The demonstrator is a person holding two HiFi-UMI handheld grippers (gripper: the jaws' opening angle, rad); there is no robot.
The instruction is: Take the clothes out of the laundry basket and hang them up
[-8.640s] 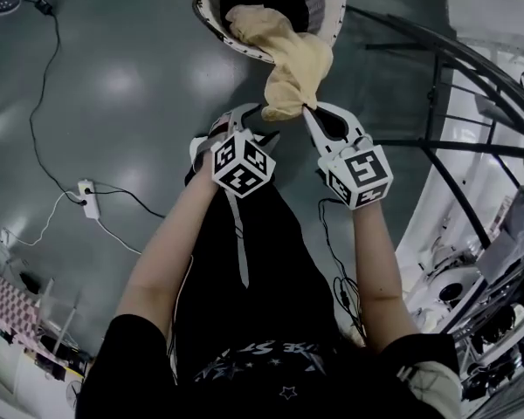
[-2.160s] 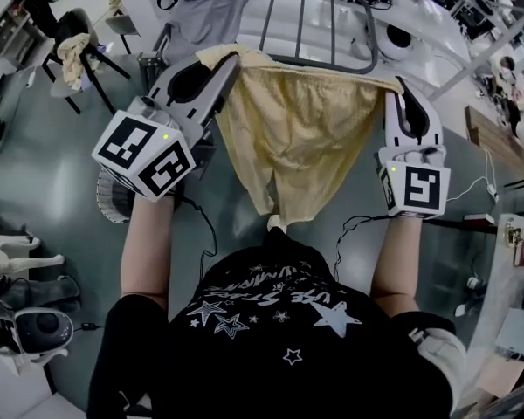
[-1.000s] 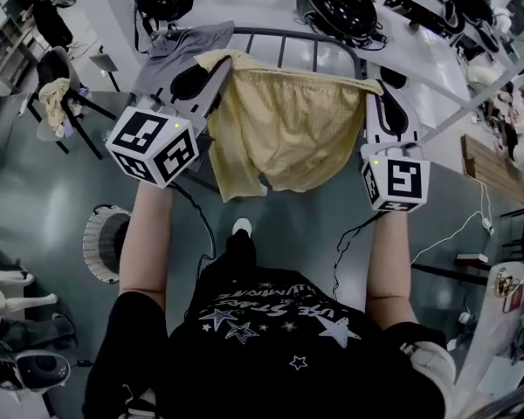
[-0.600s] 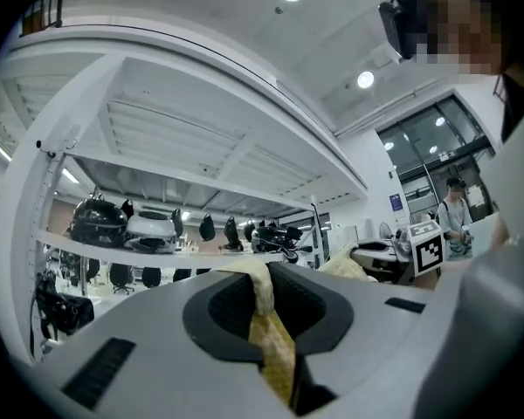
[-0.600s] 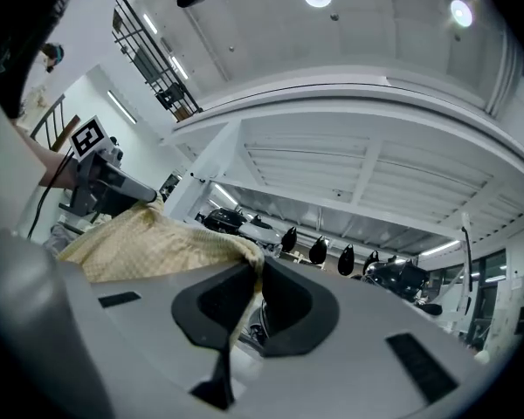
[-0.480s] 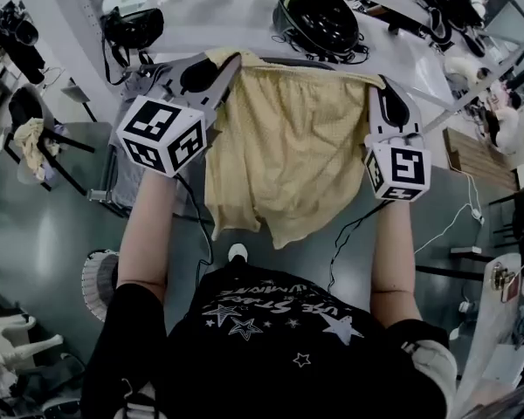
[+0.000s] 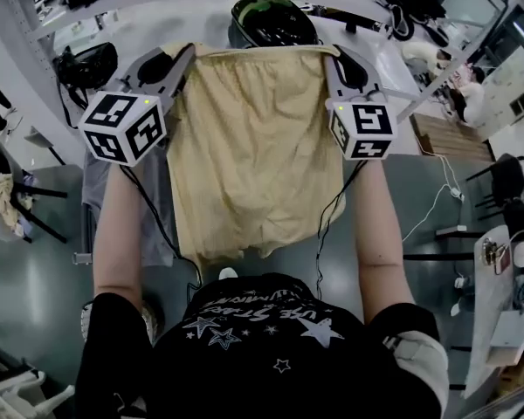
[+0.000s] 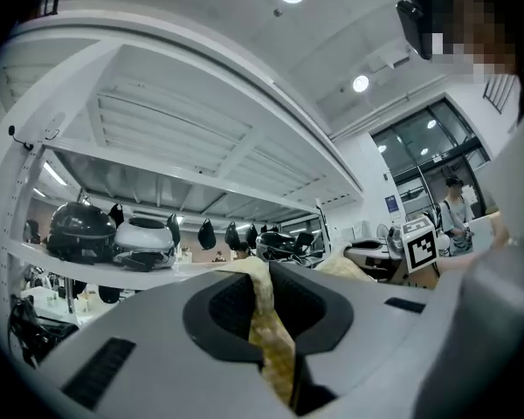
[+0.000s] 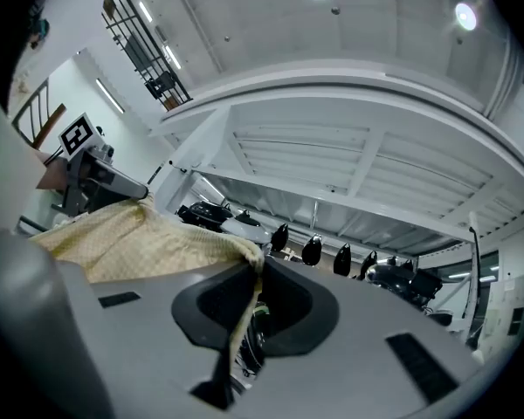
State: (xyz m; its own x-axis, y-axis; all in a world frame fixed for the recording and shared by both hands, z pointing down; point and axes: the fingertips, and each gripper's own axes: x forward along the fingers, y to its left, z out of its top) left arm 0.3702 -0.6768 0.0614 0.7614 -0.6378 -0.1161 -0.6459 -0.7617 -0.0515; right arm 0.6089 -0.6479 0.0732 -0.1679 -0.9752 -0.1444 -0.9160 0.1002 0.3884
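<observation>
Pale-yellow textured fabric shorts (image 7: 244,147) — stretched flat by the waistband between both grippers. The waist edge is just in front of the glossy black helmet with green trim (image 7: 271,23), and the legs hang down from it toward the person's black star-print T-shirt (image 7: 262,321).

Left gripper (image 7: 189,52) is clenched on the waistband corner left of the helmet. Its own view shows a fold of yellow cloth pinched tight between the grey jaws, running from the tips down into the throat.

Right gripper (image 7: 327,52) is clamped on the opposite corner, right of the helmet. Its view shows the fabric edge nipped between the jaws, with the rest of the cloth draping away to the left.

Both grippers' marker cubes face the head camera.

Helmet sits on a white shelf unit (image 8: 157,138), with more helmets lined along the same board — dark ones plus a white one.

Grey cloth (image 7: 153,216) hangs below-left of the helmet, partly behind the shorts' left edge.
</observation>
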